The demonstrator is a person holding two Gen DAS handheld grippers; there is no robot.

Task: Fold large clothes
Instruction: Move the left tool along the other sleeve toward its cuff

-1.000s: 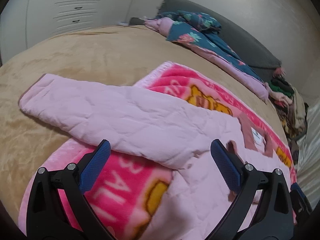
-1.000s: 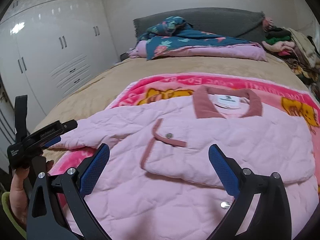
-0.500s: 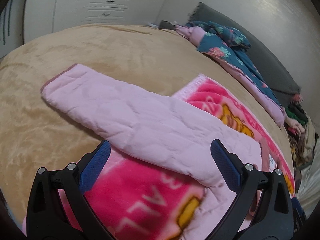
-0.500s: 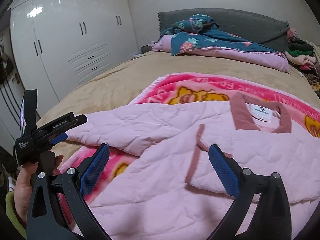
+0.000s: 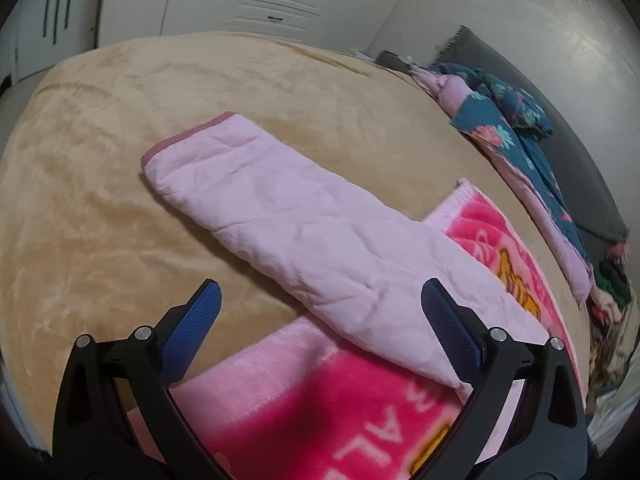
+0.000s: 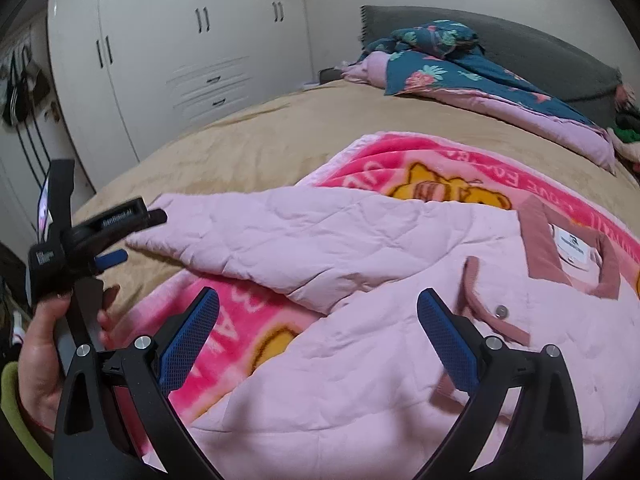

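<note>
Sleeve (image 5: 280, 216) cuff overhangs blanket (image 5: 320, 408) edge; left gripper (image 5: 320, 312) gaping, unladen.

The jacket (image 6: 360, 240) is showing pale pink, quilted in diamonds, with dusty rose trim on the collar (image 6: 540, 240) and at the cuff (image 5: 188, 136). Under it, the blanket (image 5: 320, 412) is glowing hot pink with white letters and yellow cartoon bears. The bedspread (image 5: 100, 200) is looking plain tan. At the head, a quilt (image 6: 460, 72) is showing teal with pink flowers over a lilac lining. The wardrobe (image 6: 160, 60) is gleaming white with dark handles. Both grippers (image 6: 318, 314) are wearing blue pads (image 6: 188, 340) on black frames.
</note>
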